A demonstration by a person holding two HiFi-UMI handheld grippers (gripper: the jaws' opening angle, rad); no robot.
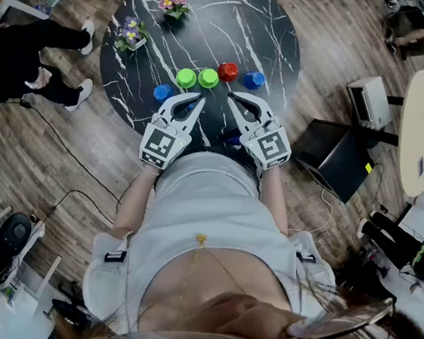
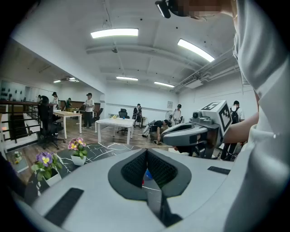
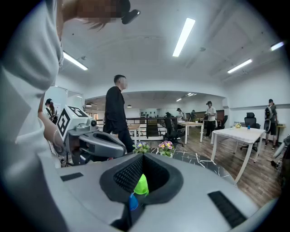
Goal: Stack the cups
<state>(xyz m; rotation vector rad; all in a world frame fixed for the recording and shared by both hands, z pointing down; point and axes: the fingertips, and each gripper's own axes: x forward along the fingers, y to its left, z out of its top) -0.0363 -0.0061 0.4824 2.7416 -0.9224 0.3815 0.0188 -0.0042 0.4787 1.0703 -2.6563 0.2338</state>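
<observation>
Holding my left tongs (image 1: 198, 100) and right tongs (image 1: 231, 97) together, empty; advancing shut risks toppling the cups (image 1: 208, 78) just ahead.

Five cups (image 1: 208, 78) stand in a row: blue, green, green, red, blue.

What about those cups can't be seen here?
Head view: the cups too small to tell which way up.
Left gripper view: the left gripper hides them, bar a blue sliver.
Right gripper view: the right gripper hides all but a green cup and a blue cup.
</observation>
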